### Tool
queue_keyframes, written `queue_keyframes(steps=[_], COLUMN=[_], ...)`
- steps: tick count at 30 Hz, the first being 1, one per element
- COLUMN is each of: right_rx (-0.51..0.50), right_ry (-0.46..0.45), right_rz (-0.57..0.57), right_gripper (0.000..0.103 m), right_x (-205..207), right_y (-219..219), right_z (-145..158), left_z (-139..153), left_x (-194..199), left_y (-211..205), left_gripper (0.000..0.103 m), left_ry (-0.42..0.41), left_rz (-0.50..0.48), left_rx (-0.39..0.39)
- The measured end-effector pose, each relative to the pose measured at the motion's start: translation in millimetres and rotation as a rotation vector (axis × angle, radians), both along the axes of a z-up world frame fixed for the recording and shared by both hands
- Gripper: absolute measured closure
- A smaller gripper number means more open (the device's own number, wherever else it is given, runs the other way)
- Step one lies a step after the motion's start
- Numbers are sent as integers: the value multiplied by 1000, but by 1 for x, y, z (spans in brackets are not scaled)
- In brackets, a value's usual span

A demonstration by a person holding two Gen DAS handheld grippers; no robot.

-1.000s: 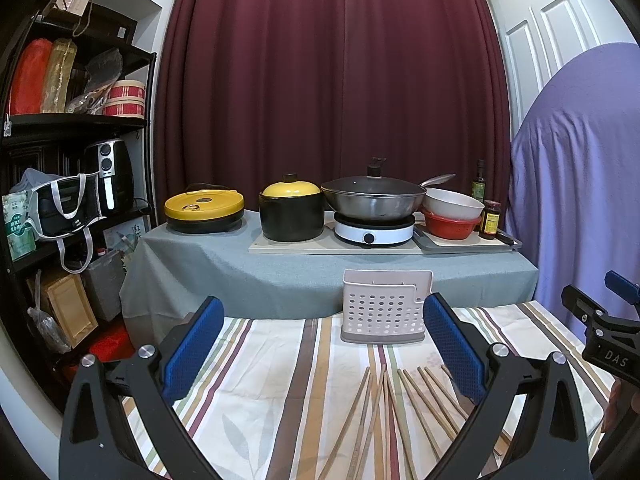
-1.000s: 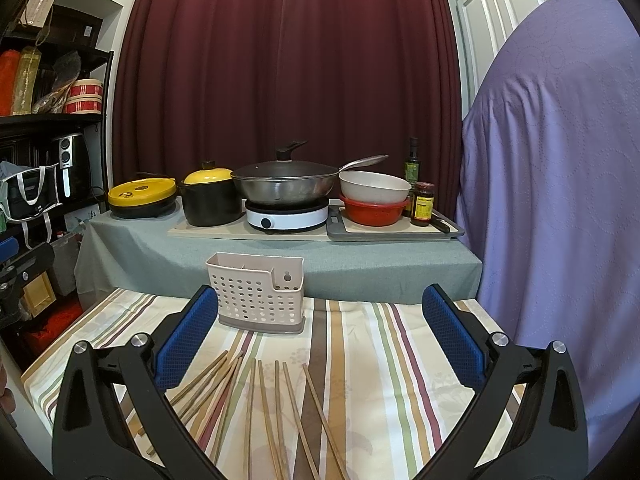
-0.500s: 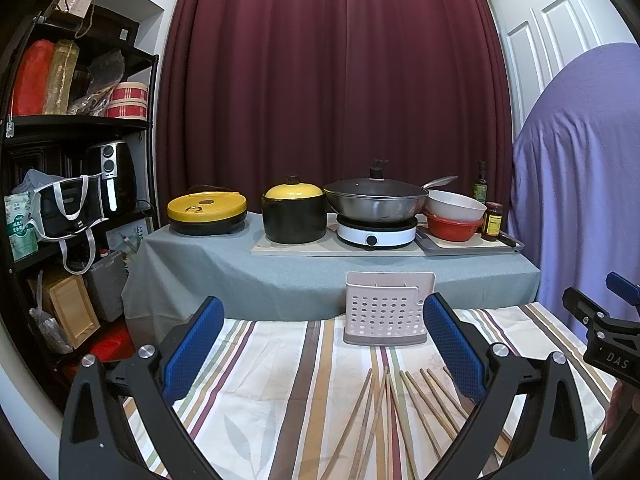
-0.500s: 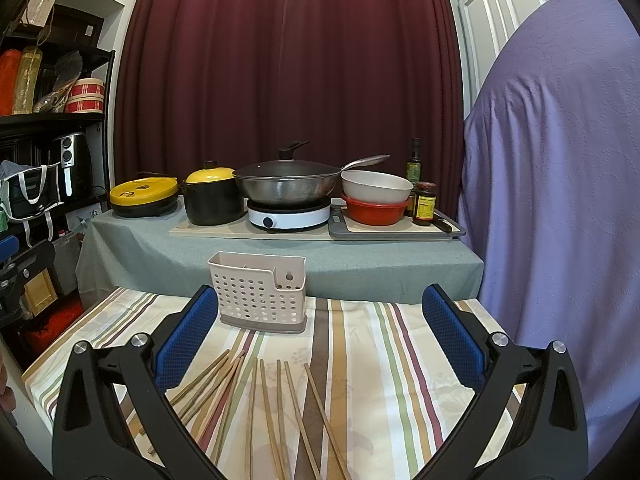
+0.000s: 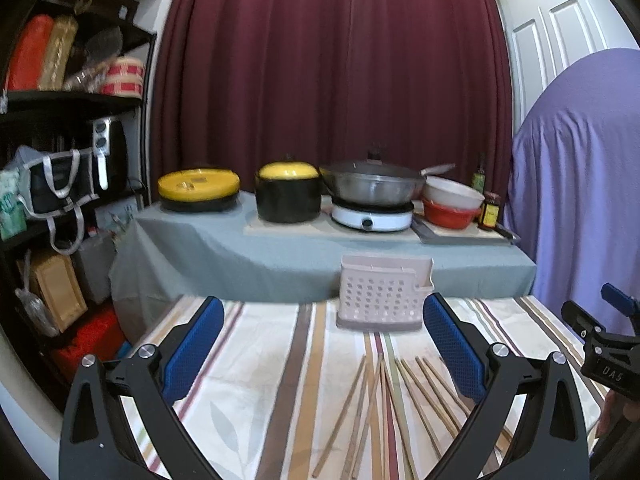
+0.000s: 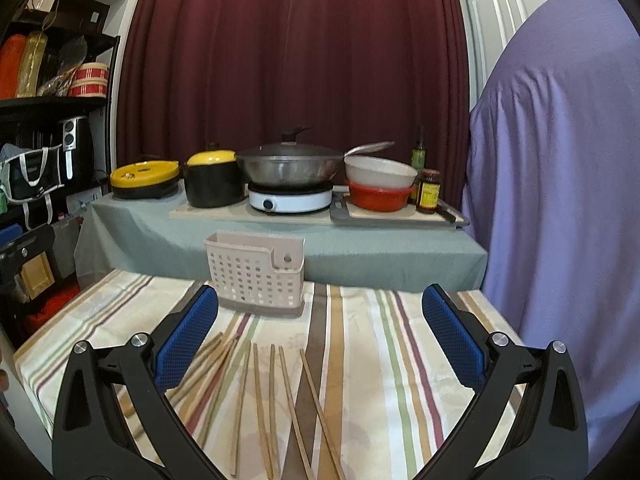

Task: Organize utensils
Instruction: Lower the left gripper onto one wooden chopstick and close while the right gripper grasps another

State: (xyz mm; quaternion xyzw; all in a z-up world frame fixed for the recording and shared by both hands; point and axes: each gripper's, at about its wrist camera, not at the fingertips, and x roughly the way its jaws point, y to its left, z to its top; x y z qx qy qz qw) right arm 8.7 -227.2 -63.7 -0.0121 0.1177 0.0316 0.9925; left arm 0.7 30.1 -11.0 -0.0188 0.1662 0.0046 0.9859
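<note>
Several wooden chopsticks [image 5: 384,404] lie loose on the striped tablecloth [image 5: 256,380], fanned out in front of a beige perforated utensil holder [image 5: 385,294] that stands upright at the table's far edge. The chopsticks [image 6: 272,396] and holder [image 6: 256,276] also show in the right wrist view. My left gripper [image 5: 322,342] is open and empty, above the table short of the chopsticks. My right gripper [image 6: 320,334] is open and empty, over the chopsticks' far ends. The right gripper also shows at the right edge of the left wrist view [image 5: 600,340].
Behind the striped table stands a grey-covered table [image 6: 280,236] with a yellow-lidded pan [image 6: 144,178], a black pot [image 6: 212,182], a wok on a cooker [image 6: 292,168], stacked bowls [image 6: 380,186] and sauce bottles [image 6: 428,192]. A shelf [image 5: 60,160] is on the left, a purple-draped shape [image 6: 560,200] on the right.
Both grippers have dropped slightly and tilted toward the table; the left view is a little blurred by motion. Nothing was taken hold of. The chopsticks and holder have not moved.
</note>
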Motion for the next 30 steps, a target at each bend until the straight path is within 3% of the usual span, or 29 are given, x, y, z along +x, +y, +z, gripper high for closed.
queue_keyframes(steps=[6,8,10,12,13,14,18,22,26,30], right_rx=[20,25,31,52,61,63,71,66,78,58], right_ry=[79,110,154,186,194,201,250,272,291,273], right_rz=[11,8,6,16,24,28,71,90,101,122], right_gripper=[3,10,28,33,35,37,58,76,81,81], right_x=[14,19,25,27,27,27,26,23,19,10], right_y=[-16,-21,-26,-33,-36,-38,-42,-44,-48,-46], right_z=[-56,-77,-99,-121,-130,-139,-171,-190,-200,-202], left_z=[-45,-62,-76,-92,-101,-107,-130,-148,-166,-176], left_x=[19,22,24,26,26,28,27,25,23,19], left_y=[7,9,11,14,15,16,21,18,13,15], left_gripper=[6,6,7,15,34,42,49,56,69,71], left_ry=[100,116,132,158,175,193,237,263,295,300], left_rz=[-30,-32,-34,-40,-43,-44,-66,-75,-67,-70], left_rx=[-15,-13,-15,-13,-6,-4,-40,-4,49,54])
